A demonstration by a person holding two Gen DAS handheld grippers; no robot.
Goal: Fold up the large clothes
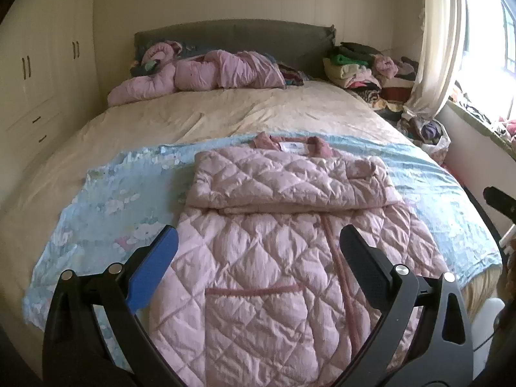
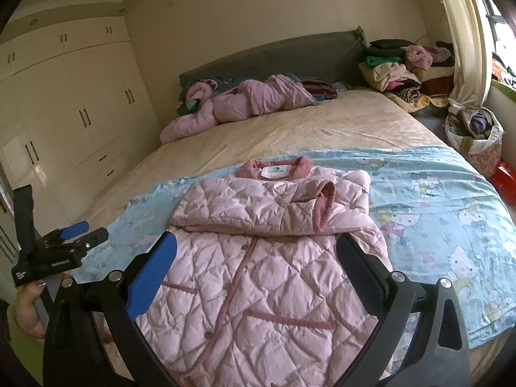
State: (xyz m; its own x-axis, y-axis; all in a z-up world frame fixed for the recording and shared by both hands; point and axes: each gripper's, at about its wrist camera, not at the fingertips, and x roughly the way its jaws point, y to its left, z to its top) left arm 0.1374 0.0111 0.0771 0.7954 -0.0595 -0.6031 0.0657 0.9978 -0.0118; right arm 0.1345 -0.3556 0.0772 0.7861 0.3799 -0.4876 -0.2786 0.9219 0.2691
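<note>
My left gripper (image 1: 258,245) and right gripper (image 2: 256,253) hang spread over the pink quilted jacket (image 1: 274,258); only the right view shows the floral bag of clothes (image 2: 477,138) whole.

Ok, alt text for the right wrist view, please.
A pink quilted jacket, sleeves folded across its chest, lies on a blue cartoon-print sheet on a bed, framed by the open right claw. The left claw is at far left.

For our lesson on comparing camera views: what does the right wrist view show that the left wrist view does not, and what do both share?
Only the right wrist view shows the left hand-held gripper from outside and the red bag on the floor. Only the left wrist view shows the window broadly. Both share the pink quilted coat with sleeves folded across, the blue sheet and the piled clothes.
</note>
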